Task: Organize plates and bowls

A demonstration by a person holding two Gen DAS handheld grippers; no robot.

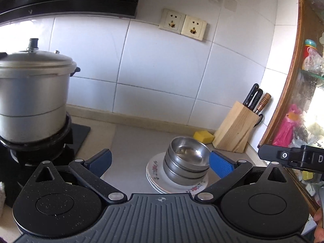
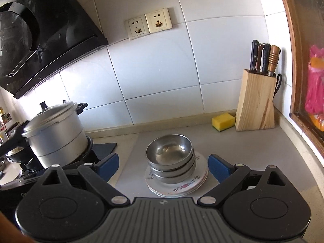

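Three steel bowls (image 1: 187, 159) (image 2: 170, 155) sit nested on a small stack of white floral plates (image 1: 157, 171) (image 2: 182, 187) on the grey counter. My left gripper (image 1: 162, 162) hovers open in front of the stack, its blue pads (image 1: 220, 166) wide apart and touching nothing. My right gripper (image 2: 164, 168) is open too, its blue pads (image 2: 217, 169) standing either side of the stack and clear of it. In the left wrist view the right gripper's black body (image 1: 293, 158) shows at the right edge.
A large pressure cooker (image 1: 32, 95) (image 2: 56, 133) stands on the gas stove at the left. A wooden knife block (image 1: 236, 129) (image 2: 256, 101) and a yellow sponge (image 1: 203, 136) (image 2: 222, 121) sit at the back right by the tiled wall. A wood-framed window (image 2: 299, 60) bounds the right.
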